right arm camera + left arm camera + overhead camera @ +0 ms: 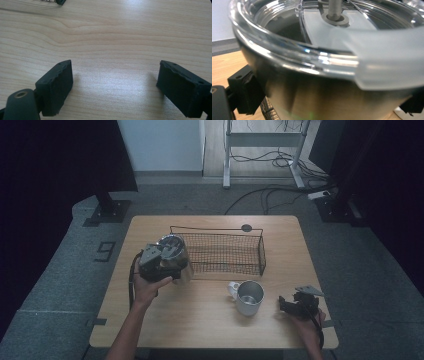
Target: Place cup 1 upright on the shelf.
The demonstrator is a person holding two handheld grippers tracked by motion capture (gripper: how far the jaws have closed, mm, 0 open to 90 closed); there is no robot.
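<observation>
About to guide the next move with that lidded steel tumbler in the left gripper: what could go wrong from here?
The left gripper clamps the tumbler just under its clear lid; smooth steel could slip.
The tumbler hangs by the wire basket; it might clip the rim.
The mug stands close by and could get knocked.

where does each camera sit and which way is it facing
high view: above the near table edge, facing forward and down; both forearms, left gripper shut on steel tumbler, right gripper open.
left gripper view: on that gripper, facing the tumbler's clear lid.
right gripper view: facing bare table.
Shared: wire basket.
</observation>
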